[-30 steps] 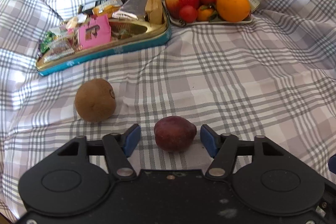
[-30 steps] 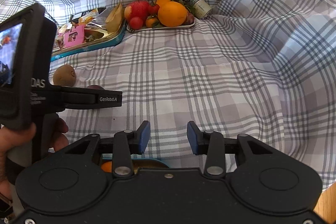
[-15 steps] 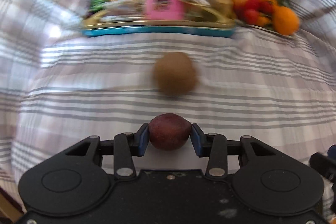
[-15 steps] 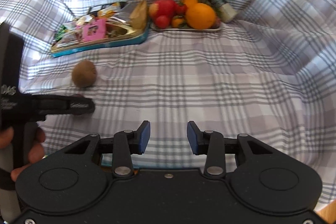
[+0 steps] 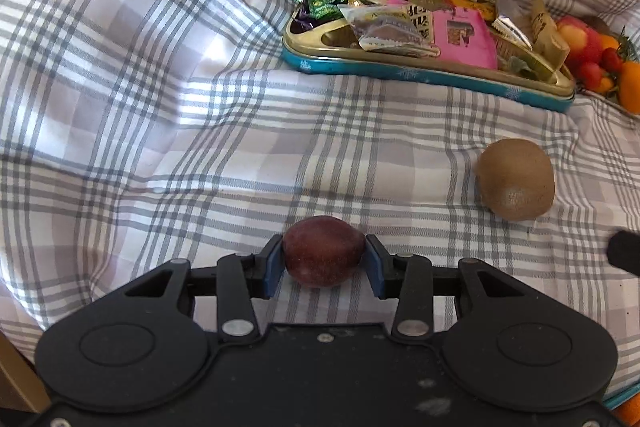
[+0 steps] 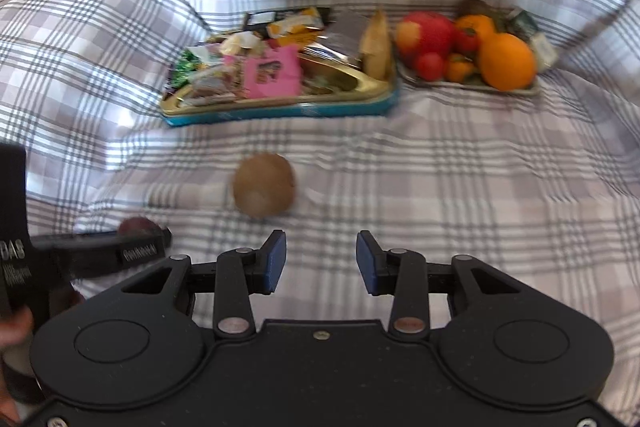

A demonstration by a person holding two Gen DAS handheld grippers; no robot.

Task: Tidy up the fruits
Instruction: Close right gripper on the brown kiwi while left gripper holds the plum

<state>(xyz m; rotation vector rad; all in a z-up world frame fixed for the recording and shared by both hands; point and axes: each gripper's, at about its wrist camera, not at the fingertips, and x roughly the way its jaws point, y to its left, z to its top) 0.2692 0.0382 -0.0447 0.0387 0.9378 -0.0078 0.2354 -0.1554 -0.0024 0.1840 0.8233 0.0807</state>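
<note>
My left gripper (image 5: 324,259) is shut on a dark red plum (image 5: 323,250), held just above the checked cloth; the plum also shows in the right wrist view (image 6: 138,226) behind the left gripper's body. A brown kiwi (image 5: 516,179) lies on the cloth to the right of the plum; it also shows in the right wrist view (image 6: 264,191). My right gripper (image 6: 321,259) is open and empty, just short of the kiwi and a little to its right. A fruit plate (image 6: 472,85) with an apple, an orange (image 6: 507,61) and tomatoes stands at the back right.
A teal and gold tin tray (image 6: 280,111) full of snack packets lies left of the fruit plate; it also shows in the left wrist view (image 5: 424,67). A small can (image 6: 532,31) lies behind the orange. The cloth rises in folds all around.
My left gripper closed on the plum, then swung left so the kiwi now sits to its right. My right gripper moved left toward the kiwi, still open.
</note>
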